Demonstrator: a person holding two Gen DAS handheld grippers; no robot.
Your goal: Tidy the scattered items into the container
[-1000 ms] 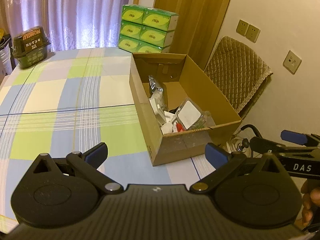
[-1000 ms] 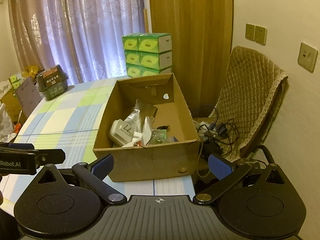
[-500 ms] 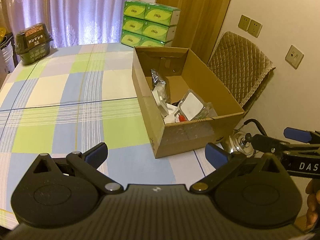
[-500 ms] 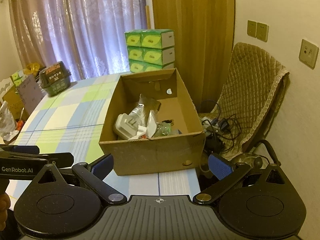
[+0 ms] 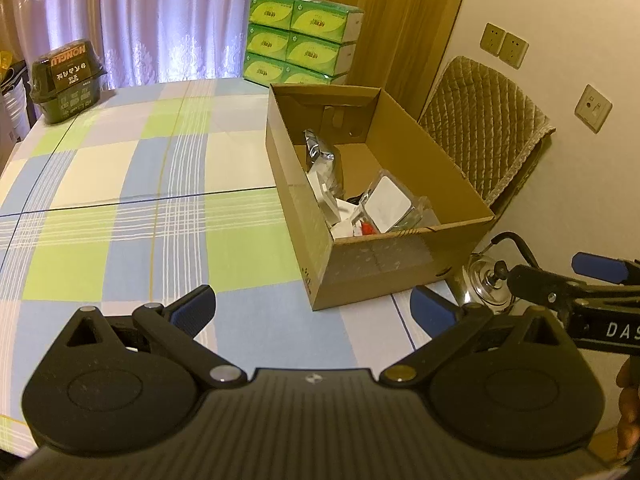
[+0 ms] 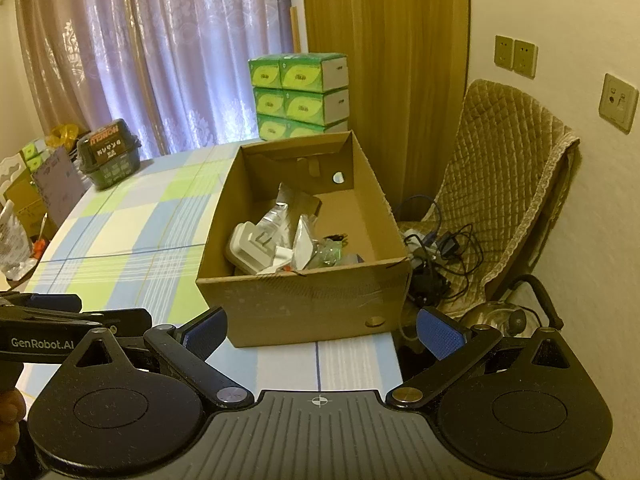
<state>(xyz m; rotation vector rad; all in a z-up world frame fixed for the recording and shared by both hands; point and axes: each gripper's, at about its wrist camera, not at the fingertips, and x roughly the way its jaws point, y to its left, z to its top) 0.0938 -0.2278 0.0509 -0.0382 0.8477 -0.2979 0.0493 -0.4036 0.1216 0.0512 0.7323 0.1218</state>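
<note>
Your left gripper (image 5: pixel 312 308) & right gripper (image 6: pixel 322 330): both wide, holding nothing, pulled back a bit vs 1 s ago. Table near you bare; items (image 6: pixel 280 240) sit in cardboard box (image 6: pixel 304 304). Looks abt done.

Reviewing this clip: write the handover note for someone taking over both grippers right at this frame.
Left gripper: open, holding nothing, above the near part of the tablecloth.
Right gripper: open, holding nothing, in front of the cardboard box.
The box stands at the table's right edge and holds a white plug adapter, a silver foil pouch and clear packets.
Done: no loose small items show on the cloth.
Left: seemingly nothing; the dark green tub and tissue packs at the far edge look like fixtures; confirm.
</note>
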